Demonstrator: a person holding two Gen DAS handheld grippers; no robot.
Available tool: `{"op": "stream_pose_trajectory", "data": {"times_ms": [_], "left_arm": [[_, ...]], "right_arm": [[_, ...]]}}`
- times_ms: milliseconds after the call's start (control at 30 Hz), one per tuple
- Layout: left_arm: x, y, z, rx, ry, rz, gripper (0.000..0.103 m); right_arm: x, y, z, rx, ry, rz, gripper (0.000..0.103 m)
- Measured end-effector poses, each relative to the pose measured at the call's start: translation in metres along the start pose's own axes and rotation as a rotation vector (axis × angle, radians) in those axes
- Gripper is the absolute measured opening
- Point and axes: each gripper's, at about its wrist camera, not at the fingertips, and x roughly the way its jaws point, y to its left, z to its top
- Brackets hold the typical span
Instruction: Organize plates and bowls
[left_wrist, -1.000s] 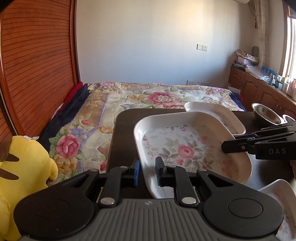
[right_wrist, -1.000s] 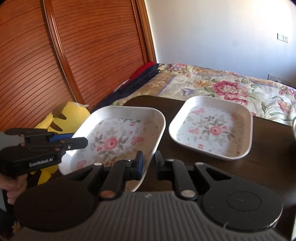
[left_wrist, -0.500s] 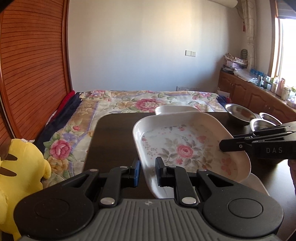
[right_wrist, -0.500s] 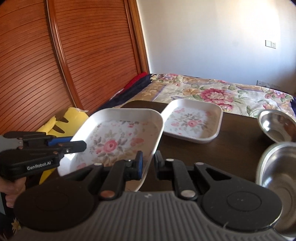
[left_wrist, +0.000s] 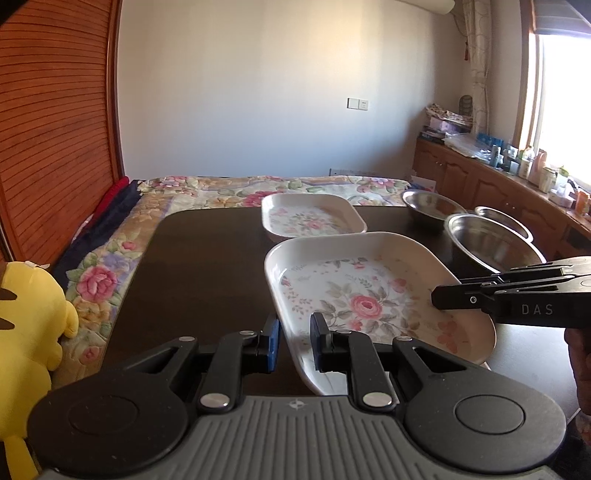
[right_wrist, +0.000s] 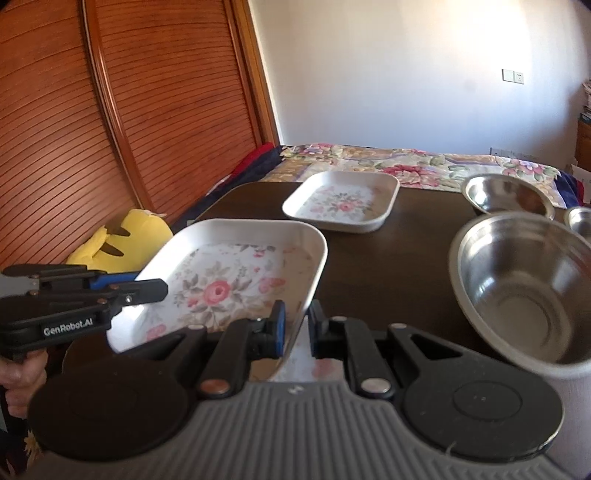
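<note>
We hold one floral plate (left_wrist: 369, 295) between us, lifted above the dark table (left_wrist: 207, 258). The left gripper (left_wrist: 293, 341) is clamped on its near left rim, and the right gripper (right_wrist: 295, 328) is pinched on its opposite rim. Over the last second the view has swung: the second floral plate (right_wrist: 343, 203), resting toward the table's far edge, now sits further off, and three steel bowls (right_wrist: 517, 280) at the right edge have come into sight. We judge the carried plate is being lined up for stacking onto the far one. The plate's near corner is hidden behind each gripper body. The third bowl (left_wrist: 504, 218) is cut off, and whatever lies under the raised plate we cannot make out.
</note>
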Motion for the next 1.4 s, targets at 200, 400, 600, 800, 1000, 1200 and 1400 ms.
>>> {"op": "stream_pose_trajectory", "data": {"times_ms": [200,400,600,800,1000,1200,1400], "left_arm": [[-0.005,-0.012,-0.01,-0.006,-0.008,-0.022,0.019],[-0.006,-0.022,-0.018,0.004,-0.006,-0.032,0.019],[-0.002,-0.028,-0.024,0.012,0.007,-0.043,0.019],[0.004,-0.03,-0.031,0.015,0.027,-0.037,0.019],[0.006,-0.032,-0.035,0.025,0.028,-0.018,0.019],[0.008,-0.033,-0.039,0.023,0.037,-0.019,0.019],[0.008,-0.035,-0.039,0.03,0.028,-0.015,0.019]], "right_arm": [[-0.013,-0.009,-0.016,0.054,-0.035,0.005,0.015],[-0.02,-0.018,-0.033,0.102,-0.069,0.014,0.015],[-0.027,-0.023,-0.048,0.136,-0.1,0.007,0.015],[-0.027,-0.026,-0.054,0.17,-0.107,0.02,0.015],[-0.028,-0.02,-0.057,0.138,-0.118,0.004,0.015],[-0.025,-0.018,-0.058,0.12,-0.115,-0.017,0.015],[-0.025,-0.016,-0.059,0.104,-0.115,-0.027,0.015]]}}
